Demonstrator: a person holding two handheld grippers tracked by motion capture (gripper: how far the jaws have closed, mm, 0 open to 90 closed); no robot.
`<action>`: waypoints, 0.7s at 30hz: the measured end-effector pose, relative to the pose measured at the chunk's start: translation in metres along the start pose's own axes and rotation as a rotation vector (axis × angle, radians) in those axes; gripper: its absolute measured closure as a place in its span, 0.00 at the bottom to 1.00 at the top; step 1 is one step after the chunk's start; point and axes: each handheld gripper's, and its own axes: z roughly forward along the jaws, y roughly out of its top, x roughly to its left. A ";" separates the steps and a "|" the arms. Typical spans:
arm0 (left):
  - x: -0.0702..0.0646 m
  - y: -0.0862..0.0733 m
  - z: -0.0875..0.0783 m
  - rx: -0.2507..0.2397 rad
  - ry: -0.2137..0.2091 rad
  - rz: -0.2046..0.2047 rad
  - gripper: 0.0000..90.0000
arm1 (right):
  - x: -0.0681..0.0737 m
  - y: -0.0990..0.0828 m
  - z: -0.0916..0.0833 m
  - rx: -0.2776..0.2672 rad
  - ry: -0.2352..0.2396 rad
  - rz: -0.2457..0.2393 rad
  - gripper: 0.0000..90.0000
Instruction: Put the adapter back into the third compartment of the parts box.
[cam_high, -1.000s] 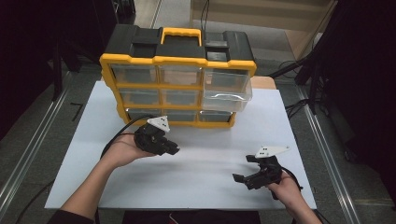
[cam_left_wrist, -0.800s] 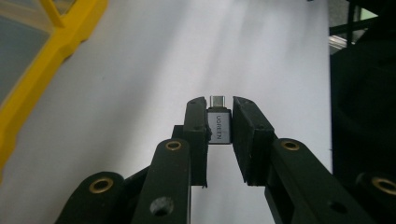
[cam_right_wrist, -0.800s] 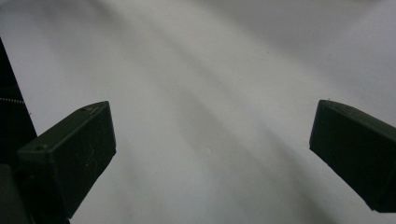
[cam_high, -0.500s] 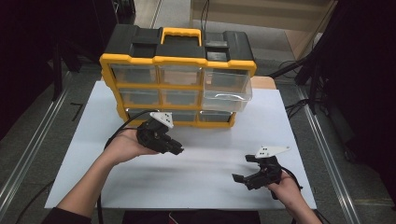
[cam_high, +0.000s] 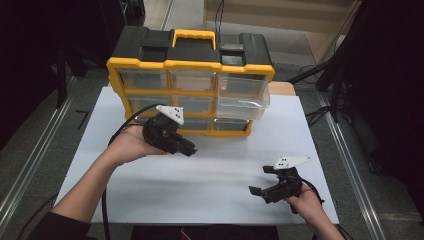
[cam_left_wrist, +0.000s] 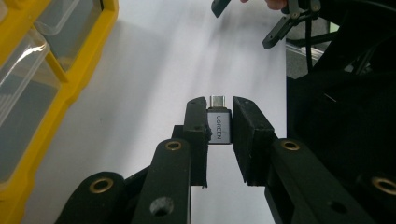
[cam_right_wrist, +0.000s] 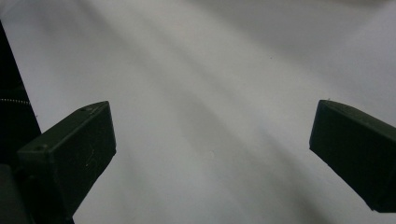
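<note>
— Left gripper view: why do we pinch the small grey adapter (cam_left_wrist: 220, 127) by its sides in the left gripper (cam_left_wrist: 219, 114)?
— So its plug pokes out, above the white mat (cam_left_wrist: 154, 74). Our right gripper (cam_high: 267, 181) stays spread, empty.

Black two-jaw grippers (cam_high: 189, 148), brass screws; grey triangular plates, black cables, dark sleeve

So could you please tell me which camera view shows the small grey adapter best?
The left gripper view: the grey adapter sits close up between the left gripper's jaws, lettering and metal plug readable. In the high view the left gripper hides it; the right gripper view looks at bare white table.
</note>
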 end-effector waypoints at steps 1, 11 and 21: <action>0.000 0.000 0.000 0.000 0.000 0.000 0.86 | 0.000 0.000 0.000 0.000 0.000 0.000 0.00; 0.002 0.018 -0.017 -0.005 0.019 0.003 0.86 | 0.000 0.000 0.000 -0.003 0.004 -0.003 0.00; -0.002 0.038 -0.031 0.013 0.032 0.033 0.86 | 0.001 0.000 0.000 -0.006 0.006 -0.003 0.00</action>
